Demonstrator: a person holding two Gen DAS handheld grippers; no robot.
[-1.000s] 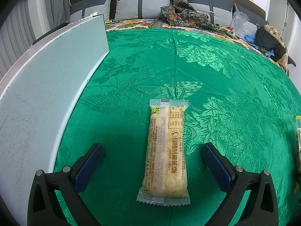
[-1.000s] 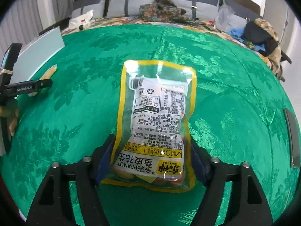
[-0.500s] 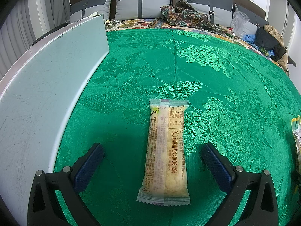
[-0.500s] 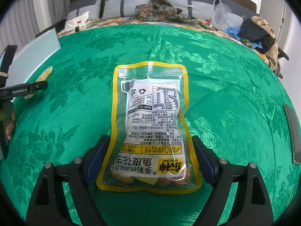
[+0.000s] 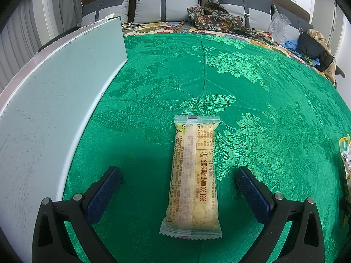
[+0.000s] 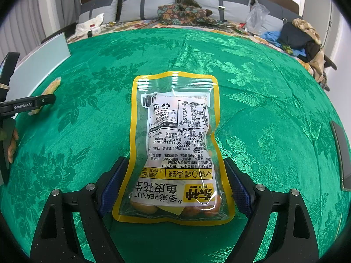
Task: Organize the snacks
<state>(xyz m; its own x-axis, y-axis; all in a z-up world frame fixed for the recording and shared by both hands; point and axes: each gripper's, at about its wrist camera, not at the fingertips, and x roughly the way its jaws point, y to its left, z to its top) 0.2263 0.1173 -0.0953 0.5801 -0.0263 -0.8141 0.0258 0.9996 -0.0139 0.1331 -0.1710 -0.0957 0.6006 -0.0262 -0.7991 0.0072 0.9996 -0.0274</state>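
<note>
Around my snack bar [image 5: 192,182] the green cloth [image 5: 252,83] lies bare ahead and to the right, so I have room to pass there, while the pale board [image 5: 54,100] walls off its left side. On its far right lies the peanut pouch [image 6: 175,144], filling the gap between my right gripper's [image 6: 175,184] spread jaws. Beyond the cloth, pillows [image 5: 166,4] and heaped clothes [image 5: 316,48] block the far edge.

Pretty clearly a bedroom in a home: a bed is covered by a green brocade spread [image 5: 252,83], grey cushions [image 5: 166,4] are lined up against the headboard behind it, and clothes [image 6: 307,37] are piled at its far right corner.
</note>
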